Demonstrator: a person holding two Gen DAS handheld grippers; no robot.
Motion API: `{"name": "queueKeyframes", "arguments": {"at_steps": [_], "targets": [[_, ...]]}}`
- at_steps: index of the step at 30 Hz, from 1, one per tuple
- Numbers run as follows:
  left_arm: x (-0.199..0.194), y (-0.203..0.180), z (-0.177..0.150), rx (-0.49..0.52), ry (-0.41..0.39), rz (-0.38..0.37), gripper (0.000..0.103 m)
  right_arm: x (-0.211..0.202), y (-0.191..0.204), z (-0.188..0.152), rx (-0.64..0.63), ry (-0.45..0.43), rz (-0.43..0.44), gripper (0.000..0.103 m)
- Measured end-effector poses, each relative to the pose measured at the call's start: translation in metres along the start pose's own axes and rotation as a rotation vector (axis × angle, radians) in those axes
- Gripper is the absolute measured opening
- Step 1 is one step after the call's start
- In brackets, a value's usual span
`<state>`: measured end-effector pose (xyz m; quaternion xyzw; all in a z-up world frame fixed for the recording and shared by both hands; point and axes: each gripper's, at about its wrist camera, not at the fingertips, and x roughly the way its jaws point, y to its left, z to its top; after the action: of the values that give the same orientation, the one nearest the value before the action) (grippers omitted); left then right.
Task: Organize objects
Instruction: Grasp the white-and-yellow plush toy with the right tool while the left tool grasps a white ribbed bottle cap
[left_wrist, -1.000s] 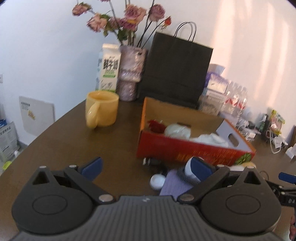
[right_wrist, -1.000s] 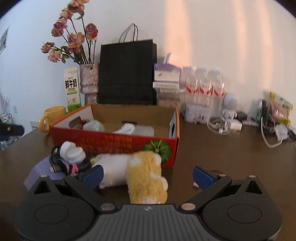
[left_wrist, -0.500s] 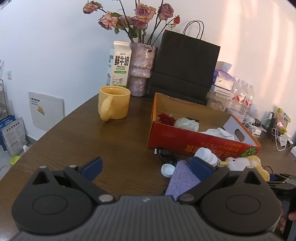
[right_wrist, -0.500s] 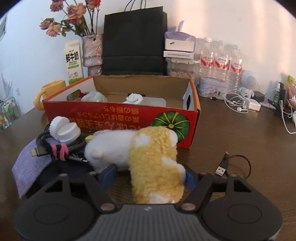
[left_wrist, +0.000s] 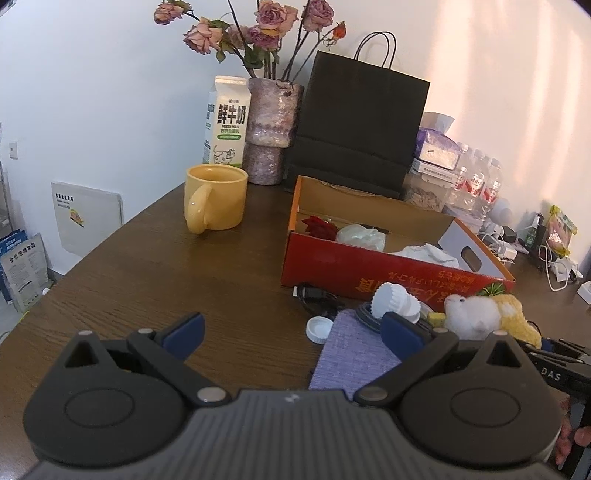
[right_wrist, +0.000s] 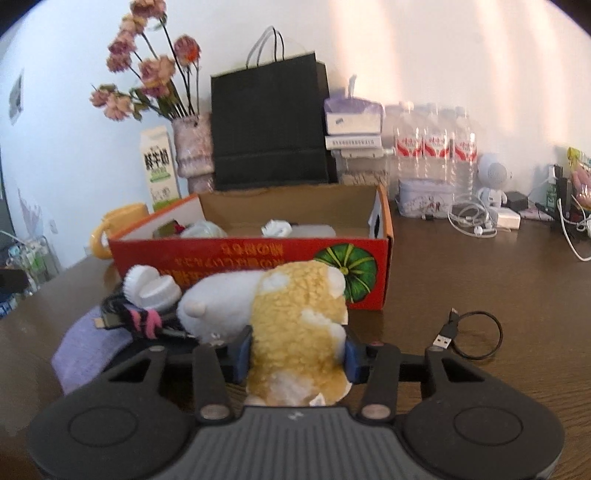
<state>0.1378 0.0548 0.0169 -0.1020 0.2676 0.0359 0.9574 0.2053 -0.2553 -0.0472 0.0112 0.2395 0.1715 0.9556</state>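
A white and yellow plush toy (right_wrist: 295, 314) lies on the brown table in front of the red cardboard box (right_wrist: 240, 258). My right gripper (right_wrist: 297, 352) has its jaws closing, and both blue pads press on the toy's yellow body. The left wrist view shows the same toy (left_wrist: 476, 314) at the right, beside the box (left_wrist: 369, 273). My left gripper (left_wrist: 291, 332) hovers open over the table with nothing between its fingers. Left of the toy lie a ribbed white cap (right_wrist: 151, 288), a black cable with a pink tie (right_wrist: 144, 319) and a purple cloth (right_wrist: 88, 347).
A yellow mug (left_wrist: 218, 197), milk carton (left_wrist: 227, 122), flower vase (left_wrist: 271, 136) and black paper bag (left_wrist: 358, 125) stand behind the box. Water bottles (right_wrist: 432, 147) and chargers line the back right. A looped USB cable (right_wrist: 476, 332) lies right of my right gripper. A small white lid (left_wrist: 319, 328) lies by the cloth.
The right gripper's jaws went from wide open around the plush toy to pressing on its yellow body, and it sank a little. The left gripper stayed open.
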Motion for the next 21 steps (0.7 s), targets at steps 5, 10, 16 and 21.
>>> {"name": "queueKeyframes", "arguments": {"at_steps": [5,10,16,21], "targets": [[0.011,-0.013,0.003,0.01,0.01,-0.022,0.103,-0.014,-0.002,-0.001,0.026,-0.062,-0.01,0.045],[0.034,-0.04,0.009,0.048,0.025,-0.053,0.103,-0.018,-0.004,-0.002,0.043,-0.087,-0.029,0.045],[0.064,-0.071,0.012,0.097,0.021,-0.062,0.097,-0.019,-0.005,-0.002,0.045,-0.106,-0.035,0.045],[0.08,-0.084,0.01,0.112,0.03,-0.067,0.074,-0.019,-0.008,-0.003,0.057,-0.11,-0.034,0.045]]}}
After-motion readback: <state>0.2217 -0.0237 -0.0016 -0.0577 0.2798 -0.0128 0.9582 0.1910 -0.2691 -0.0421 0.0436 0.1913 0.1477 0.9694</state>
